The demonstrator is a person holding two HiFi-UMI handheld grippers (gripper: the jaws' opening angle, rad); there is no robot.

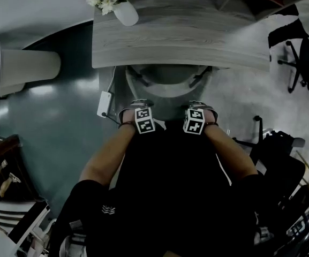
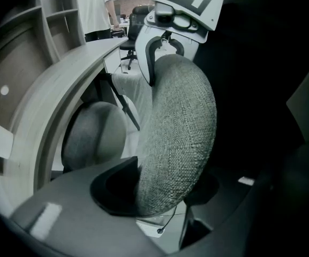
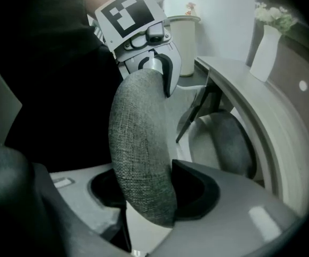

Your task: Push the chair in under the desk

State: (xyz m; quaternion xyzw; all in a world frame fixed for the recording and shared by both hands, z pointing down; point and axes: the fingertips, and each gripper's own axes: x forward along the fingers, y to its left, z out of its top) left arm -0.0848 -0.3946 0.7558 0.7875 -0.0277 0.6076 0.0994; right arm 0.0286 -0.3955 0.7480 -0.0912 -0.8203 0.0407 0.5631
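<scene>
The grey fabric chair stands with its seat under the wooden desk. Both grippers hold the top edge of its backrest, side by side. My left gripper has the padded rim between its jaws, pads against both faces. My right gripper grips the same rim a little to the right. In the left gripper view my left gripper straddles the cushion. In the right gripper view my right gripper does the same on the backrest. The person's body hides the lower backrest.
A white vase of flowers stands on the desk's far left corner. A white power adapter lies on the floor left of the chair. A white round pedestal is at the left. Black office chairs stand at the right.
</scene>
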